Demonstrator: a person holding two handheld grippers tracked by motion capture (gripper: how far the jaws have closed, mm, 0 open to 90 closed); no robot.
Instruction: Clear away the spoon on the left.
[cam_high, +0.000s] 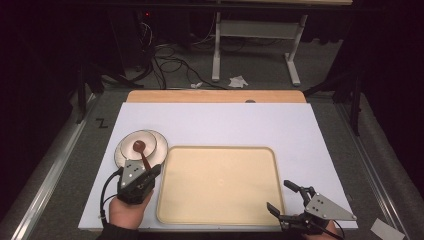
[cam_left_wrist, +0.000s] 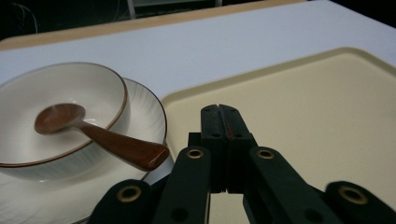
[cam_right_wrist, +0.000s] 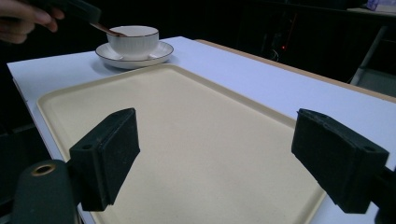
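Note:
A white bowl (cam_high: 150, 140) with a dark rim stands on a white plate (cam_high: 120, 152) at the left of the white board. A brown wooden spoon (cam_high: 143, 155) lies in the bowl, its handle sticking out over the rim toward me. My left gripper (cam_high: 156, 170) is shut with nothing in it, its tips (cam_left_wrist: 223, 113) just right of the spoon handle (cam_left_wrist: 126, 149), over the edge of the beige tray (cam_high: 220, 180). My right gripper (cam_high: 277, 195) is open and holds nothing at the tray's near right corner, its jaws (cam_right_wrist: 219, 135) spread wide over the tray (cam_right_wrist: 187, 130).
The empty tray takes up the middle of the board (cam_high: 220, 125). A wooden table edge (cam_high: 215, 96) runs behind the board. Beyond are a dark floor with cables (cam_high: 170, 65) and a white stand (cam_high: 250, 30). Bare board lies behind and right of the tray.

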